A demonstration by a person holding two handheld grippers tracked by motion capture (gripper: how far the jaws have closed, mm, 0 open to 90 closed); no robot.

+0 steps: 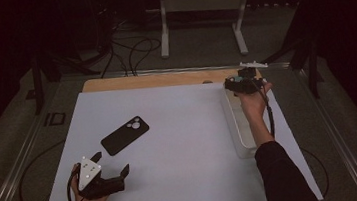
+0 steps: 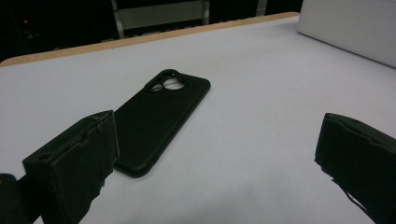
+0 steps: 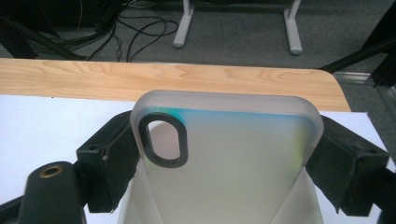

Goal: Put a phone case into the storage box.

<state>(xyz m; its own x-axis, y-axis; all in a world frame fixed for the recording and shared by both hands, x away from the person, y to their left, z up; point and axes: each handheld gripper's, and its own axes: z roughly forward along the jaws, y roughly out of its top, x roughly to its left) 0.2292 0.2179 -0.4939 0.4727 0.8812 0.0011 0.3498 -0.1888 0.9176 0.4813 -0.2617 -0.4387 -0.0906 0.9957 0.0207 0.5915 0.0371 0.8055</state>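
Note:
A black phone case (image 1: 125, 135) lies flat on the white board, camera cutout toward the far side. My left gripper (image 1: 111, 162) rests near the board's front left, open, its jaws wide apart and pointing at that case (image 2: 159, 116), which lies just ahead of the left jaw. At the far right my right gripper (image 1: 239, 85) is shut on a frosted translucent phone case (image 3: 233, 140) with an oval camera cutout. Its pads (image 3: 112, 163) press on the case's two long sides. The case hangs over the far end of a white tray (image 1: 237, 124).
The white board (image 1: 185, 180) covers a wooden table whose far edge (image 3: 187, 79) shows beyond it. The tray's wall (image 2: 350, 28) stands along the board's right side. Past the table are a metal stand (image 1: 163, 26) and cables (image 1: 131, 50) on the floor.

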